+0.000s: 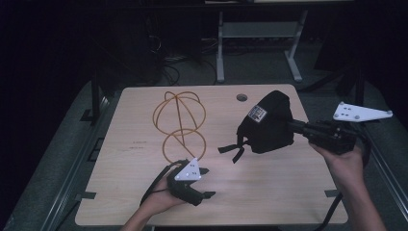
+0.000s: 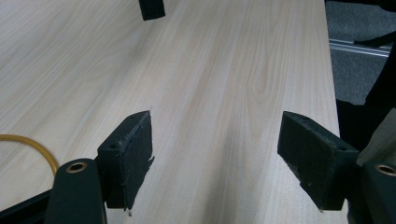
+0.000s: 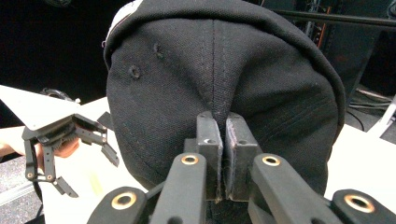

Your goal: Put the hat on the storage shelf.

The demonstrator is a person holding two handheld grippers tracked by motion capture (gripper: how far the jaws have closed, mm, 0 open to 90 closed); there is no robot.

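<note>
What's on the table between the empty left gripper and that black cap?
Nothing: the high view shows bare wood between the left gripper and the black cap, apart from the cap's dangling strap.

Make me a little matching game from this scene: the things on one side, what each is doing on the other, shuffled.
Things:
1. black cap
2. yellow wire frame
3. left tongs
4. right tongs

States:
A. open, nothing between the jaws
B. lying on the table
C. pinched and held up
D. shut on fabric

Pairs: 1-C, 2-B, 3-A, 4-D
</note>
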